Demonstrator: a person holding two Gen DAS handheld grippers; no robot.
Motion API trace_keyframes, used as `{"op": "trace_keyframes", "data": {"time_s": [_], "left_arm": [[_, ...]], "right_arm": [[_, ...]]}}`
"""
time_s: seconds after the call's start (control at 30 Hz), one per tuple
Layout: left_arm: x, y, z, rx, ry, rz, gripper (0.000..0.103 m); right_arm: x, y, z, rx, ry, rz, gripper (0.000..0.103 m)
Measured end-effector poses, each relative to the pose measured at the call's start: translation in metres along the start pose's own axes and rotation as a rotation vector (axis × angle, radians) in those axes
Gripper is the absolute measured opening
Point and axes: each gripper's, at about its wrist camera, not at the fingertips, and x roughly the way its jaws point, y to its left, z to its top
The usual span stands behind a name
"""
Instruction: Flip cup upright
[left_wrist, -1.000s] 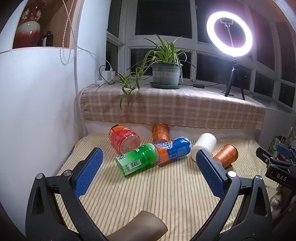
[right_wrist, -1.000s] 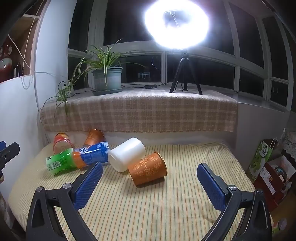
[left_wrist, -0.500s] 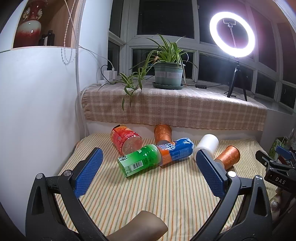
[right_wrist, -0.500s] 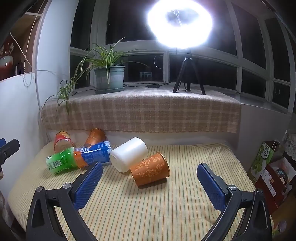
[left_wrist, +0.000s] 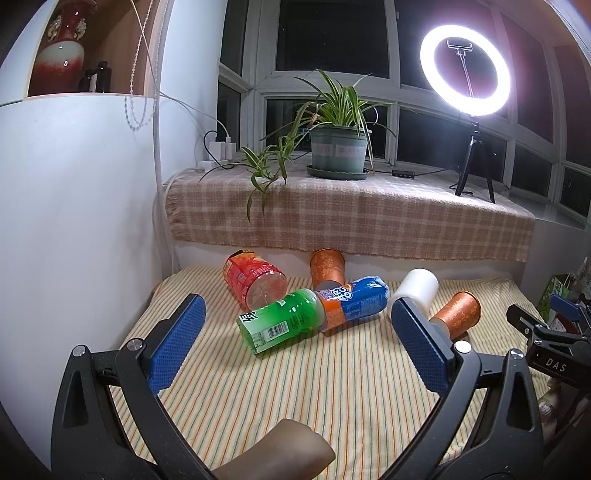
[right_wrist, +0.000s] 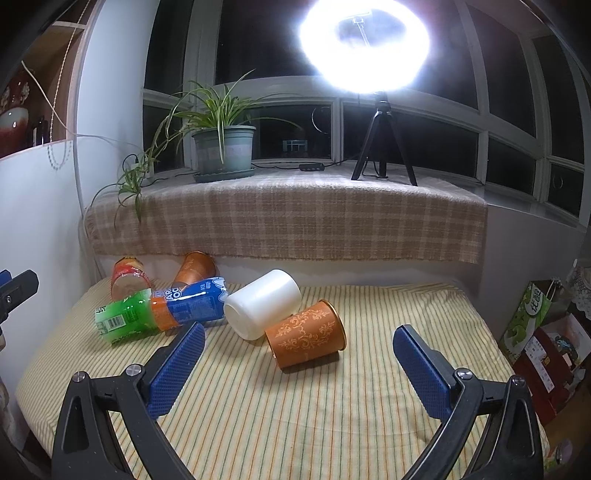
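An orange patterned cup (right_wrist: 306, 334) lies on its side on the striped cloth (right_wrist: 295, 413), mouth to the right; it also shows in the left wrist view (left_wrist: 458, 314). A white cup (right_wrist: 263, 303) lies on its side touching it, also in the left wrist view (left_wrist: 415, 290). A second orange cup (left_wrist: 327, 266) leans at the back wall, also in the right wrist view (right_wrist: 195, 266). My right gripper (right_wrist: 298, 356) is open and empty, just in front of the lying orange cup. My left gripper (left_wrist: 297, 345) is open and empty, in front of the bottles.
A green bottle (left_wrist: 282, 320), a blue bottle (left_wrist: 354, 301) and a red jar (left_wrist: 253, 282) lie on the cloth at the left. A white wall (left_wrist: 74, 221) bounds the left. A checked ledge (right_wrist: 288, 218) carries a plant pot (right_wrist: 224, 149) and ring light (right_wrist: 364, 44). Boxes (right_wrist: 535, 317) stand at the right.
Both grippers have drifted slightly; the objects sit a little lower and further right in the views. Both grippers stay open. No object has moved.
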Motion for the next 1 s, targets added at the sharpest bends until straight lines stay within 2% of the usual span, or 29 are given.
{"op": "trace_keyframes", "data": {"time_s": [1.0], "left_arm": [[-0.0015,0.0025,0.0014,-0.001,-0.006,0.000,0.102]], "right_arm": [[-0.0001,0.0031,-0.0022,-0.010,0.009,0.015,0.103]]}}
